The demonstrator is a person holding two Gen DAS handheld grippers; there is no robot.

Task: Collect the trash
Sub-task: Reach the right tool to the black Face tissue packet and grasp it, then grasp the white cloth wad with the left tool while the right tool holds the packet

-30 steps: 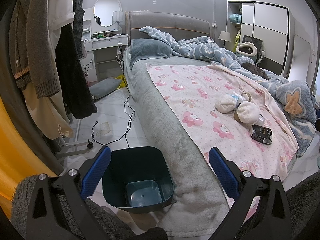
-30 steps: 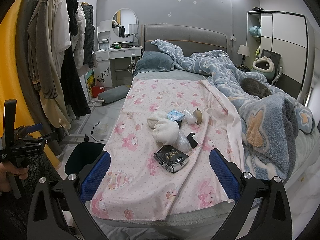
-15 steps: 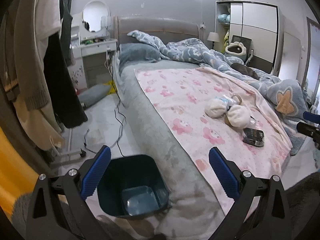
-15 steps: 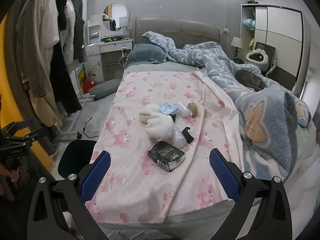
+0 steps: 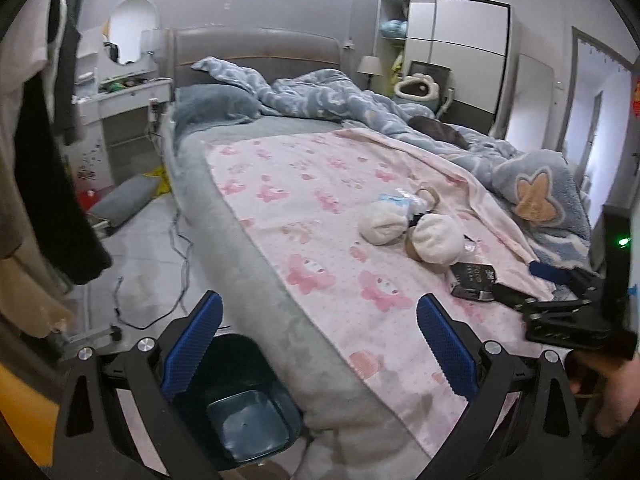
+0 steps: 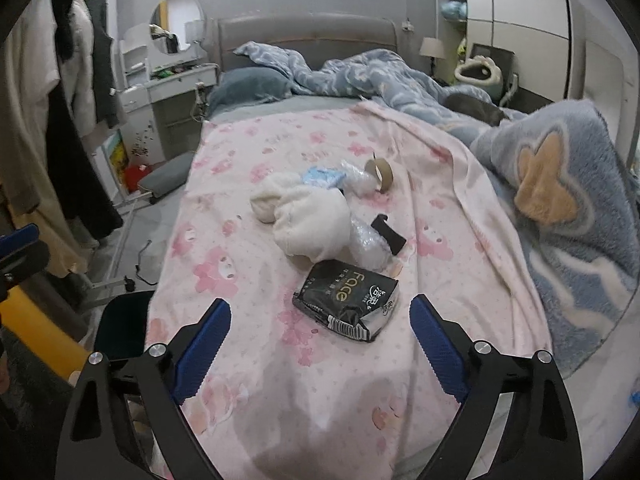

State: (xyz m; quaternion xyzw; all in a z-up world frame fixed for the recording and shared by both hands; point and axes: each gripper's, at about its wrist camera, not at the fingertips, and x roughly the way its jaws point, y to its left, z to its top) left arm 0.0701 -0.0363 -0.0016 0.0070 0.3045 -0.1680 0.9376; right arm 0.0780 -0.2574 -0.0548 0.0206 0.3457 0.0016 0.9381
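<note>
While its jaws narrow around nothing, the right gripper (image 6: 320, 332) hovers near a black packet (image 6: 347, 299); the left gripper (image 5: 318, 342) stays spread above a bin (image 5: 244, 420).

Both wrist cameras look down the pink patterned bed sheet (image 6: 320, 360) toward the headboard, sharing the black glossy wrapper (image 6: 347, 300) at frame centre.

You have the bed (image 6: 320, 420) under a pink printed sheet (image 6: 248, 240), with a rumpled blue duvet (image 6: 580, 208) along its right side. On the sheet lie a black packet (image 6: 347, 300), two cream fluffy bundles (image 6: 312, 220), clear crumpled plastic (image 6: 368, 244), a cardboard tape core (image 6: 380, 170) and a small black piece (image 6: 388, 232). On the floor (image 5: 144, 248) beside the bed stands a dark teal bin (image 5: 244, 412)
</note>
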